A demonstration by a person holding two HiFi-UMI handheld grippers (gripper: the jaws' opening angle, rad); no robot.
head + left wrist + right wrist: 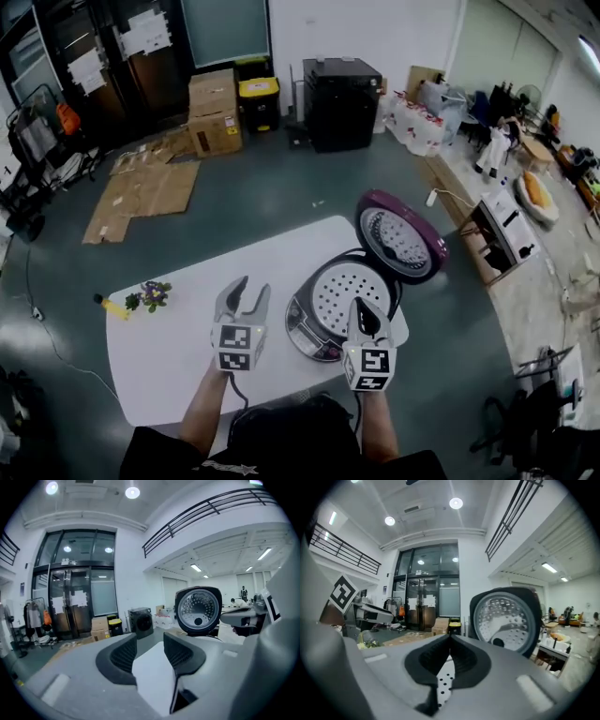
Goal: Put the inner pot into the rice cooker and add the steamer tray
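– Sitting where, the rice cooker?
– On the white tabletop's right side, lid up, steamer tray inside. Left gripper jaws apart, right gripper together. Grey floor, cardboard boxes far.

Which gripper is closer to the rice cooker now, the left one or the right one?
Right. The right gripper is over the front rim of the rice cooker. The left gripper is over the white table, to the cooker's left in the head view.
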